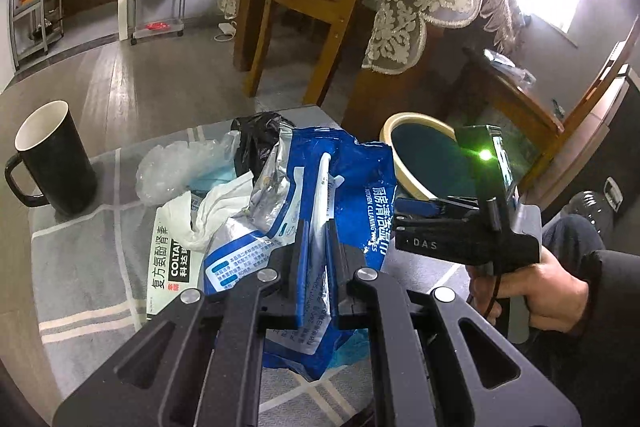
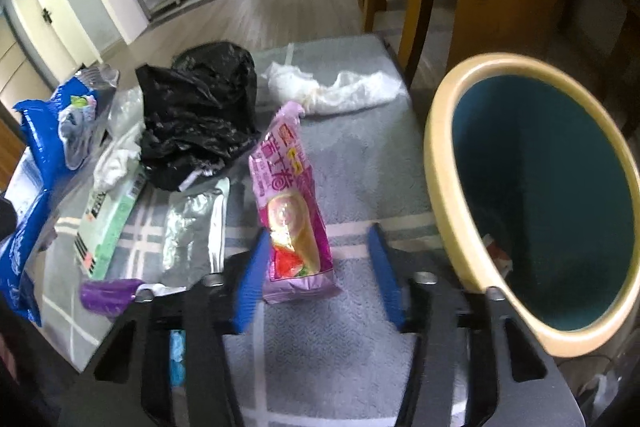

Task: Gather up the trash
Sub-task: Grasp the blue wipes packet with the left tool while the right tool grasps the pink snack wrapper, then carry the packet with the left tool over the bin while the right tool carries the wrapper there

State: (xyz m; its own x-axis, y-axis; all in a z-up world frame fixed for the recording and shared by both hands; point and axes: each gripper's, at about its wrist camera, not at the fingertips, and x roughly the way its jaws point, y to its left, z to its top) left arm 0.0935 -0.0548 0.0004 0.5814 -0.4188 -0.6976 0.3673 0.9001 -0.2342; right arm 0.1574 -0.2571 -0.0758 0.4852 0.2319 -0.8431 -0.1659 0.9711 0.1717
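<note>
Grey checked cloth [image 2: 352,163] on table; bin [image 2: 444,163] at edge. Left gripper [image 1: 318,259] clamped on blue wipes pack [image 1: 340,179]. Right gripper [image 2: 318,275] jaws apart, pink wrapper [image 2: 288,203] between, touching left pad only.

Between the pads of the left gripper [image 1: 318,267] was a glossy blue plastic wipes pack [image 1: 344,187], creased, with a silvery foil lining. Left of it stood a smooth, glossy black ceramic mug [image 1: 52,159]. Between the blue pads of the right gripper [image 2: 316,279] was a shiny pink plastic wrapper [image 2: 294,203]. Beyond lay crinkled black plastic film [image 2: 200,115] on a matt, woven grey cloth [image 2: 360,163].
</note>
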